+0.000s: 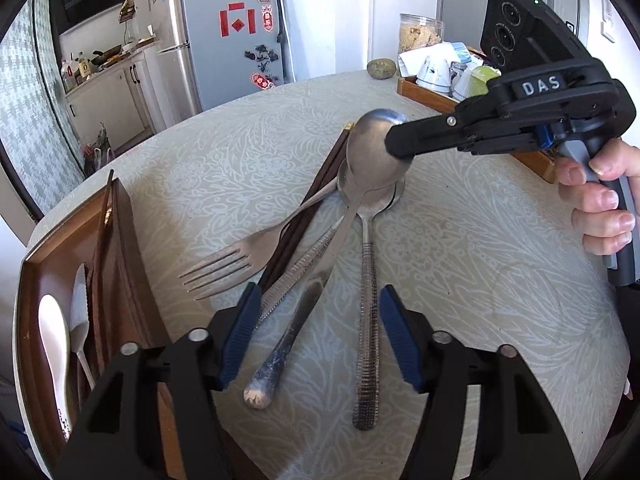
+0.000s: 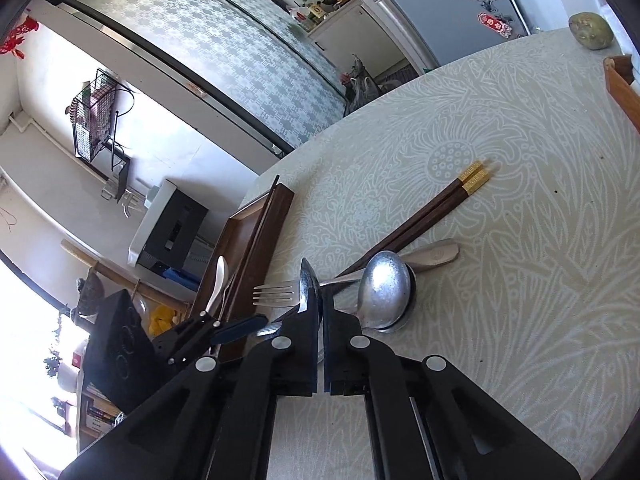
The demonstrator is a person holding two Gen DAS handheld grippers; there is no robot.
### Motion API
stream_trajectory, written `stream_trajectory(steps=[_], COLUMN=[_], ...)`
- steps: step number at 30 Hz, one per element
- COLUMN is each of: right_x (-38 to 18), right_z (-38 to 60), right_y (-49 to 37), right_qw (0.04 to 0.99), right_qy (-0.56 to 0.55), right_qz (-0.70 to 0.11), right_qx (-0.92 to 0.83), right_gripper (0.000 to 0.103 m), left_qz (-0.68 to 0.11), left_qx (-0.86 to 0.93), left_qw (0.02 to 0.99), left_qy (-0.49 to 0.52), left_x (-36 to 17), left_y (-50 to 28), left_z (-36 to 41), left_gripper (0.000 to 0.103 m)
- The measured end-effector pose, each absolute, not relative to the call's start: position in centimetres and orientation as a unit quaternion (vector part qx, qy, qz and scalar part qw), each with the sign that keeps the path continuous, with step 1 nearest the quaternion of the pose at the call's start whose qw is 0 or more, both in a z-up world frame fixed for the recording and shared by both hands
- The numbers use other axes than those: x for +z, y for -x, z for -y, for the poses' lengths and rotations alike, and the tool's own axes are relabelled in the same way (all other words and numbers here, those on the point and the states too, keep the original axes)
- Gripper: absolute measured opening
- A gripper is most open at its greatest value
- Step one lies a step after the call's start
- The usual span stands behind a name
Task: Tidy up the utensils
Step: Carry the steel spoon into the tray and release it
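Mid-frame, the right claw (image 1: 394, 142) grips a spoon (image 1: 372, 152) by its bowl, lifting it off the desk (image 1: 480, 280) pile. Left claw (image 1: 316, 336) hovers wide. Next, likely carry it to the tray (image 1: 128, 248) at lower left.

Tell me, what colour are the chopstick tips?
Gold, on dark brown chopsticks; clearest in the right wrist view.

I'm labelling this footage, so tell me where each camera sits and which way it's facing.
Left wrist: on the open left tongs, facing across the table at the utensil pile; right tongs and right hand show.
Right wrist: on the right tongs, shut on a spoon, facing the tray; left tongs show.
Shared: fork, chopsticks, tray.
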State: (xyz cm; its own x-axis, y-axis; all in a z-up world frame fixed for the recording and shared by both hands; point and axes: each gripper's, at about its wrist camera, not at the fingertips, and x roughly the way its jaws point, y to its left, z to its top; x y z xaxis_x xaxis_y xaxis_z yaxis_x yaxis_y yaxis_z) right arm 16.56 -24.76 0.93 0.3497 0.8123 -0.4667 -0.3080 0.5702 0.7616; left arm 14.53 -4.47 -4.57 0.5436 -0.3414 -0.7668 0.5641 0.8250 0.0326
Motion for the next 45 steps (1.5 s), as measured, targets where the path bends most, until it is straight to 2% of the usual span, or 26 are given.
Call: stream_trajectory(steps=[1,3,15,20,25,34,41,43,44,45], right_x=[1.1,1.5,4.4,6.9,9.0,6.3,4.0,4.1,4.3,4.8], right_z=[24.9,24.9,22.3,17.9,11.3,3.4,0.6,0.6,0.9,1.3], right_y=[-16.4,-16.3,-16.4,-17.4,-19.1,-22.2,-22.3,-22.1,-21.9,-21.5], right_qw=[0.769,0.774,0.788,0.775,0.780,0.765,0.766,0.763,0.764,0.764], right_qy=[-0.288,-0.282,-0.252,-0.244,-0.184,-0.134,-0.103,-0.104,-0.107,-0.111], right_qz=[-0.437,-0.434,-0.427,-0.425,-0.430,-0.473,-0.490,-0.492,-0.489,-0.482], right_qx=[0.367,0.365,0.366,0.399,0.415,0.417,0.403,0.406,0.408,0.415], right_gripper=[0.002,0.002,0.002,0.002,0.002,0.002,0.005,0.020,0.047,0.064], left_qz=[-0.402,-0.406,-0.383,-0.368,-0.364,-0.396,-0.404,-0.404,-0.402,-0.397], left_qx=[-0.261,-0.259,-0.253,-0.228,-0.178,-0.141,-0.131,-0.131,-0.132,-0.136], left_qw=[0.867,0.865,0.880,0.897,0.910,0.907,0.905,0.905,0.905,0.907], left_qy=[-0.138,-0.140,-0.123,-0.094,-0.083,-0.036,-0.038,-0.039,-0.040,-0.041], left_x=[-4.6,-4.7,-2.1,-0.4,0.1,-2.1,-3.1,-3.1,-3.0,-2.9], left_y=[-14.6,-14.7,-12.8,-11.9,-12.1,-13.9,-14.5,-14.4,-14.3,-14.1], left_z=[4.5,4.5,2.9,-1.1,-5.2,-10.3,-10.6,-10.6,-10.6,-10.5], left_gripper=[0.048,0.015,0.013,0.012,0.012,0.010,0.010,0.010,0.010,0.010])
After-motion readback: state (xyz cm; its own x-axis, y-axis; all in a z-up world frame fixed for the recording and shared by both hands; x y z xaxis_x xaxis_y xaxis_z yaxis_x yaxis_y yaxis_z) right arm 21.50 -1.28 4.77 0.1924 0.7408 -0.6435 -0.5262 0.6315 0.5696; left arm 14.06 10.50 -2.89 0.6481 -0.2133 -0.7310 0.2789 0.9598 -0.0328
